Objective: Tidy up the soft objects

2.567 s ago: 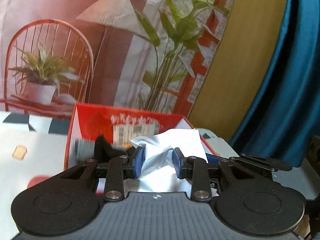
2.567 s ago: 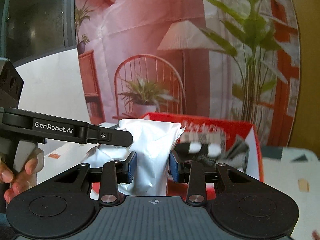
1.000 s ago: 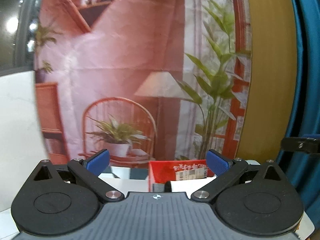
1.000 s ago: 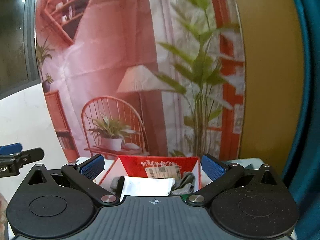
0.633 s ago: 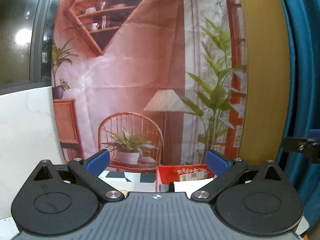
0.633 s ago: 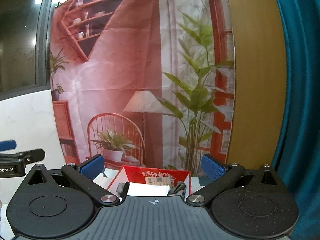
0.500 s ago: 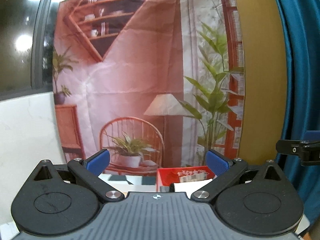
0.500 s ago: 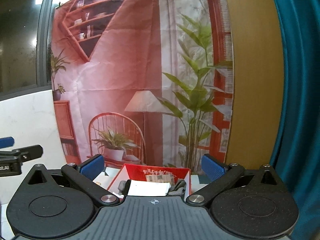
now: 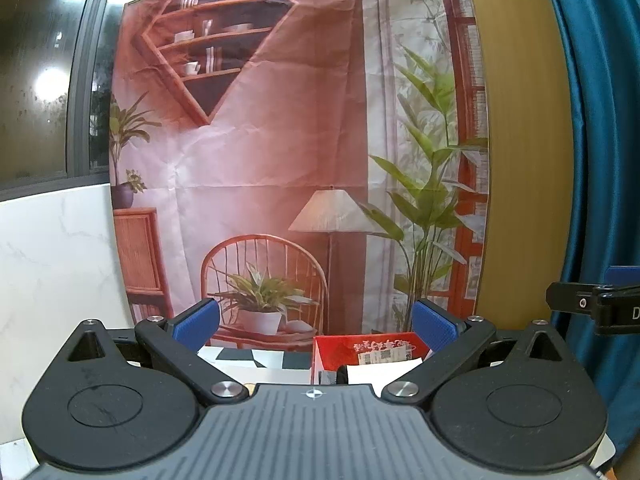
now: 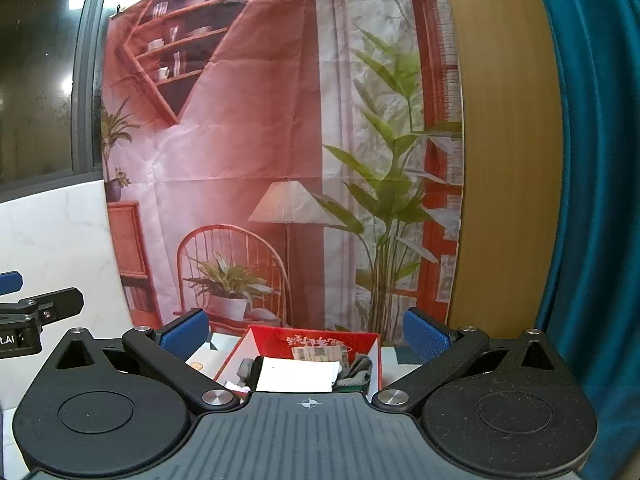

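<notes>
Backdrop: printed cloth (image 9: 280, 140) hangs behind the table, showing shelves, a chair, a lamp and a plant; no real furniture there.
Left gripper (image 9: 316, 322): spread wide, blue pads well apart, nothing between them. Raised and held back from the table, looking level at the backdrop.
Table (image 9: 256, 364): only a strip shows past the left gripper's body, with a black-and-white checked patch.
Red box (image 10: 280, 338): open-topped, standing on the table below and ahead of both grippers, toward the right in the left wrist view.
White packet (image 10: 296, 376): lies flat inside the red box, on top of the rest.
Grey cloth (image 10: 358, 370): bunched against the box's right wall, just beside the packet; a darker piece shows at the packet's left edge, too hidden to name.
Right gripper (image 10: 306, 334): likewise released, jaws wide, empty, held above and short of the box.
Handling, as a guess: contents look light, limp and crushable, the packet's film probably slick. Pinch a raised fold or a packet edge, not a flat face; a gentle squeeze should do.
Progress: soft items appear boxed; what remains outside is out of view.
</notes>
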Demonstrator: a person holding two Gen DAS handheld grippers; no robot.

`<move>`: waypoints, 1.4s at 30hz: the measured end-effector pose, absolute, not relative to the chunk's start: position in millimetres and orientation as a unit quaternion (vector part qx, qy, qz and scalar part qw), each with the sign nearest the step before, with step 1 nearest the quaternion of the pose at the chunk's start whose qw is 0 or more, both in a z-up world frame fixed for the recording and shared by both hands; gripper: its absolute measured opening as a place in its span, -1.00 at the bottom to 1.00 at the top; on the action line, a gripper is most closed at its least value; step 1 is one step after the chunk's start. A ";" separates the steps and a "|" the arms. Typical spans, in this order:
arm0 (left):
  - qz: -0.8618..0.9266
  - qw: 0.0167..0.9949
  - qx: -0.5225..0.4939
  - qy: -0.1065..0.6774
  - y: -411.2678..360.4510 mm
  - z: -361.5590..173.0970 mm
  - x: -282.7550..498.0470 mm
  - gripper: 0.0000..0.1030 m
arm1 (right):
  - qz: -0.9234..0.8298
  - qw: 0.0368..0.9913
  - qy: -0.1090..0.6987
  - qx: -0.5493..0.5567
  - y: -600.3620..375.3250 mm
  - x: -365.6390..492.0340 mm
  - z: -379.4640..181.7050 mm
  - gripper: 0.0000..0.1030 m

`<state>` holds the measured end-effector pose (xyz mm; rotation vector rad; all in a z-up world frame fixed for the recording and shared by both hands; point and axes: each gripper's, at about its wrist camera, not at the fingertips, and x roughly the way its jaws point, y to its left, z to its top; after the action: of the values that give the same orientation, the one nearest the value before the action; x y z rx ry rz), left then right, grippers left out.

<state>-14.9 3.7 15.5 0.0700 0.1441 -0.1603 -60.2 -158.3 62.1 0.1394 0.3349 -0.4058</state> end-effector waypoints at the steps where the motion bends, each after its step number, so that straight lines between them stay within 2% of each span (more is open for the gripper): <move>1: -0.079 0.994 0.035 0.073 3.6 15.4 -14.7 1.00 | -0.201 0.963 0.165 0.069 -157.4 -61.0 62.1 0.99; 42: -0.063 0.994 0.020 0.089 8.7 13.4 -10.4 1.00 | -0.238 0.952 0.182 0.056 -167.2 -58.4 57.8 0.99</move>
<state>-10.4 8.7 13.4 0.0396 0.1794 -0.1260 -58.4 -167.2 57.8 0.1145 0.3699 -0.4845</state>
